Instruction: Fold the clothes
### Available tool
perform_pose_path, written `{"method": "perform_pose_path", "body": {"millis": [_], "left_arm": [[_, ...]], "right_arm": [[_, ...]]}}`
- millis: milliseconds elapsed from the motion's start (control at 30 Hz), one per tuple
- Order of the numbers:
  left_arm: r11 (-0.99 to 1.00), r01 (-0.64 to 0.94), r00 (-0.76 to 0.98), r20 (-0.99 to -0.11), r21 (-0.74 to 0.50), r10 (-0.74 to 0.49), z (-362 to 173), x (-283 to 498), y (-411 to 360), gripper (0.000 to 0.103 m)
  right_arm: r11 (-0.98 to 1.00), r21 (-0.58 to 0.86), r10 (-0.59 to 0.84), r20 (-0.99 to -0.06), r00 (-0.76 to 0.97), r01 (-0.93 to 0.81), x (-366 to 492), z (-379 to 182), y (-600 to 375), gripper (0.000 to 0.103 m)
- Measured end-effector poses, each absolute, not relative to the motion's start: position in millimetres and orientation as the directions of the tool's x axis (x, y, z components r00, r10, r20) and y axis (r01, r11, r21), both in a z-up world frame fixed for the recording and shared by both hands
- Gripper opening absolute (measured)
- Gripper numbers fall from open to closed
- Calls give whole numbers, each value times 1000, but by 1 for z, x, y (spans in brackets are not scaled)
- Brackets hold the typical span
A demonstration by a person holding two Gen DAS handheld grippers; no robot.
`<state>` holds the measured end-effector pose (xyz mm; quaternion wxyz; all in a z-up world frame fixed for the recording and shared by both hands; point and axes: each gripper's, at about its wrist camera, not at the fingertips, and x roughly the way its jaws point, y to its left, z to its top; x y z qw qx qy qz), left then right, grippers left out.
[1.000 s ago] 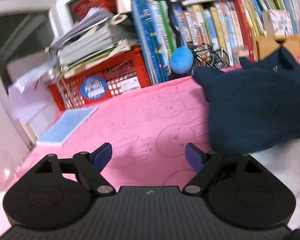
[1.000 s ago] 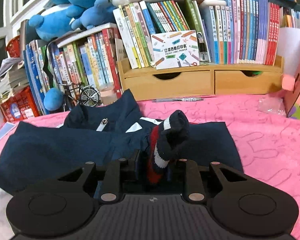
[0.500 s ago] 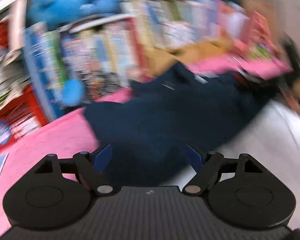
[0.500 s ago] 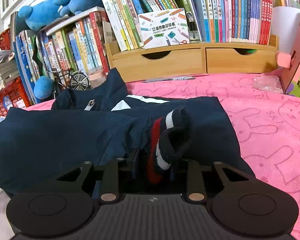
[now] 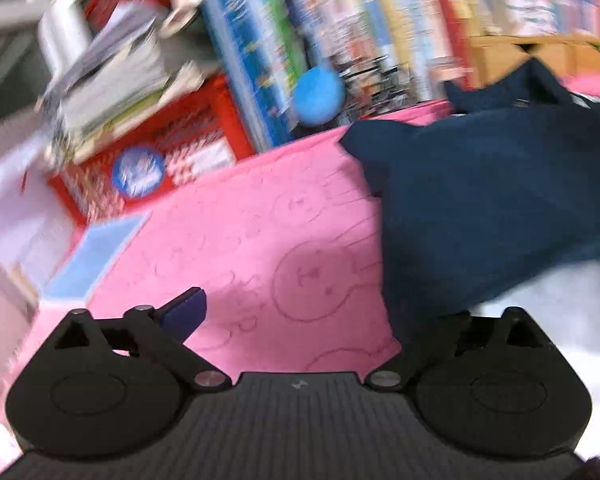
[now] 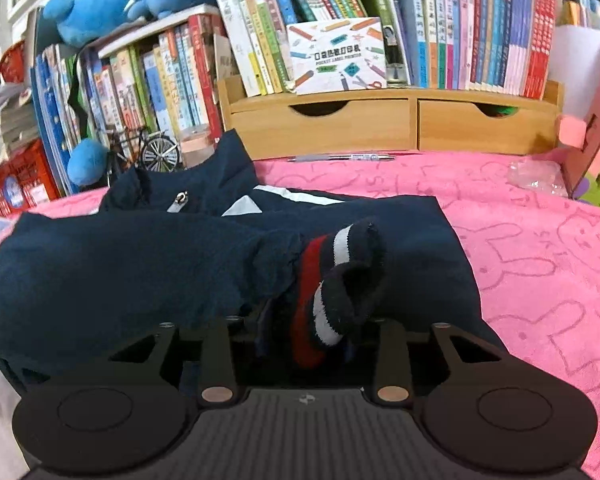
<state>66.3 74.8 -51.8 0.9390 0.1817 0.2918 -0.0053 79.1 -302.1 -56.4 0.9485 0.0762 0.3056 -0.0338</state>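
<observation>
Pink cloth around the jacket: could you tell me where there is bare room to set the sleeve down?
Bare pink cloth lies right of the navy jacket, up to the plastic bag. Another bare patch lies left of it, bordered by the red crate and a blue notebook. The back edge is crowded: pen, wooden drawers, toy bicycle.

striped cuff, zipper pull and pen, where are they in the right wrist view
striped cuff [image 6: 332, 280]: right wrist view, on its red band
zipper pull [image 6: 180, 199]: right wrist view, on the metal tab
pen [image 6: 342, 157]: right wrist view, mid-barrel

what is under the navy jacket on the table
The navy jacket lies on the pink bunny-print cloth, which shows around it. White fabric peeks out at its near edge. What lies beneath its middle is covered.
</observation>
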Motion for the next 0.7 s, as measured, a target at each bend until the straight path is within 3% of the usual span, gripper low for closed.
{"method": "perform_pose_path", "body": {"millis": [133,233,300,367,467,533,600,700], "left_arm": [[943,271,829,-544,195,-126,-20,39,95,97],[954,296,829,-481,-54,-285,8,48,122,103],[917,259,800,-465,-304,-380,15,77,137,103],[872,182,777,-476,-455,-411,8,113,142,98],[892,81,746,-566,-445,-350,-11,161,126,74],[911,51,714,-623,-409,-319,-27,184,111,39],[923,52,692,-653,-382,-309,-38,197,98,19],[959,30,696,-683,-280,-221,-40,216,88,7]], "right_arm": [[986,127,-12,-585,811,106,80,-56,-302,36],[987,127,-7,-586,811,100,80,-56,-302,38],[987,127,-3,-586,810,96,80,-56,-302,39],[988,127,0,-586,810,92,80,-56,-301,39],[988,127,5,-586,810,86,80,-56,-301,39],[989,126,8,-586,810,82,80,-56,-301,39],[989,126,11,-587,810,77,80,-56,-300,39],[989,126,16,-587,809,71,81,-56,-300,39]]}}
